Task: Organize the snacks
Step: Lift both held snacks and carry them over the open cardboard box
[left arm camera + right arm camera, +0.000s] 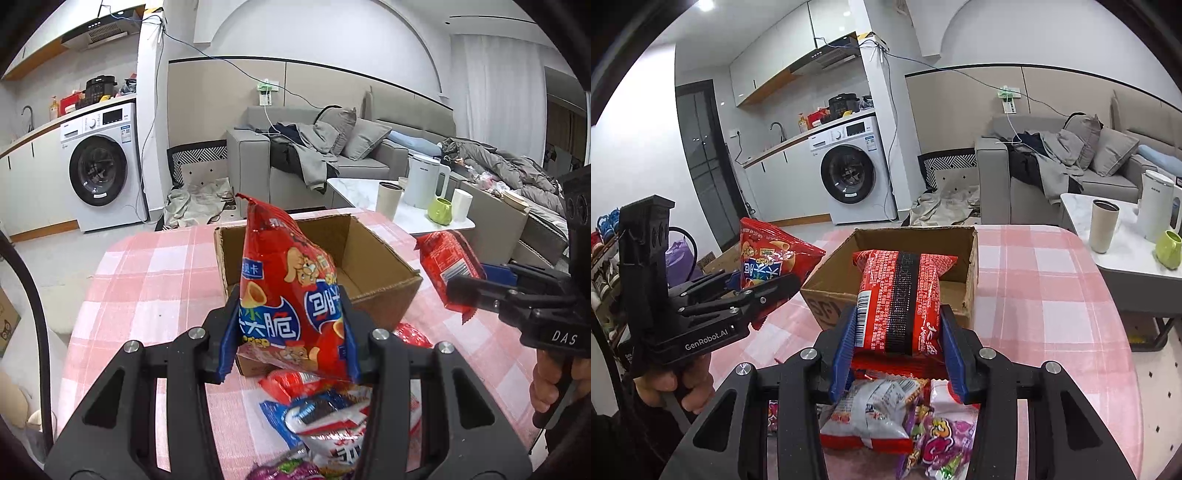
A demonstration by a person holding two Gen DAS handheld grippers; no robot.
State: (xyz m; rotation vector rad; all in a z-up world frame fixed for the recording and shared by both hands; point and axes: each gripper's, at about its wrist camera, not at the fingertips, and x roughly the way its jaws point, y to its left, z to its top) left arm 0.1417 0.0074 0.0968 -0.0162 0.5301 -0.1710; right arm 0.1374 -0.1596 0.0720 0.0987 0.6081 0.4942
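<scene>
Left gripper (pixel 290 325) is clamped on a red chip bag (pixel 288 291), blue pads pressing both sides; the bag carries cartoon mice, large Chinese characters on blue panels and "CRISP" near the bottom, and hangs upright in front of the open cardboard box (pixel 384 288). Right gripper (pixel 899 339) is clamped on a red noodle pack (pixel 901 299) with a black printed strip down the middle, a barcode at its left edge and dense white Chinese print; it is held over the box's near edge. The left tool body reads "GenRobot.AI" in the right wrist view, the right tool reads "DAS" in the left wrist view; a hand (pixel 683 384) grips the left tool's handle. The box shows part of a black printed logo on its near face, not fully readable. More packets (pixel 882 413) lie loose below the grippers: a silver-and-red one, a purple-pink candy bag, a blue-white one. All of it sits on a table with a pink-and-white checked cloth (pixel 1052 280). Beyond: white washing machine (pixel 855 170) under a counter, range hood, grey sofa (pixel 354 147) piled with clothes, marble-top side table (pixel 1126 254) with a white kettle, beige tumbler and green mug.
</scene>
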